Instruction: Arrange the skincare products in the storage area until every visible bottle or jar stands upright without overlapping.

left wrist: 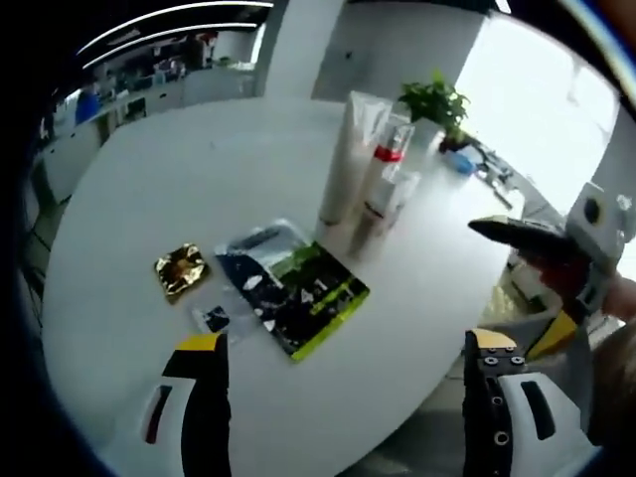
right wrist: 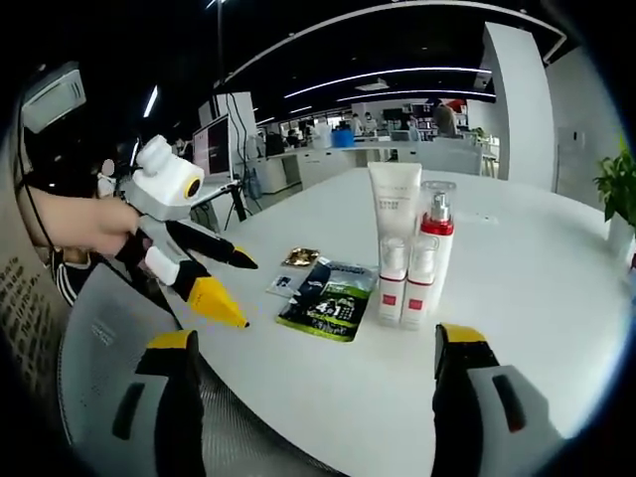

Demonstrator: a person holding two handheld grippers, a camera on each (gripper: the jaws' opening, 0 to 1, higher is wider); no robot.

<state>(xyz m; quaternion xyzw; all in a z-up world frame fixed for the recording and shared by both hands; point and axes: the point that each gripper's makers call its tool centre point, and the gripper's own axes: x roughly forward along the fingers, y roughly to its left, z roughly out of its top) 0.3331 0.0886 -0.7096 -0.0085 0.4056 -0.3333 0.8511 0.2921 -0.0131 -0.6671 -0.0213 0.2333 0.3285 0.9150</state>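
Both tongs stand wide apart with nothing between their jaws: the left tongs (left wrist: 343, 383) hover above the near edge of the round white table (left wrist: 149, 189), and the right tongs (right wrist: 313, 383) hang over the table's rim in the right gripper view, above a grey mesh chair back (right wrist: 89, 328). In the right gripper view the left tongs (right wrist: 224, 288) come in from the left, held by a hand (right wrist: 84, 224), their yellow and black tips spread and pointing toward the table edge. In the left gripper view the right tongs (left wrist: 542, 278) enter from the right, also spread. On the table a tall white tube (right wrist: 395, 214) stands upright on its cap, with a pump bottle with a red collar (right wrist: 432, 253) just beside it and two small white bottles with red bands (right wrist: 404, 288) in front of them, all upright and close together. Near them lie a flat dark-and-green sachet (right wrist: 331, 303), a smaller sachet (right wrist: 288, 283) touching its edge, and a gold foil packet (right wrist: 301, 257). A potted plant (left wrist: 434, 104) stands at the table's far side.
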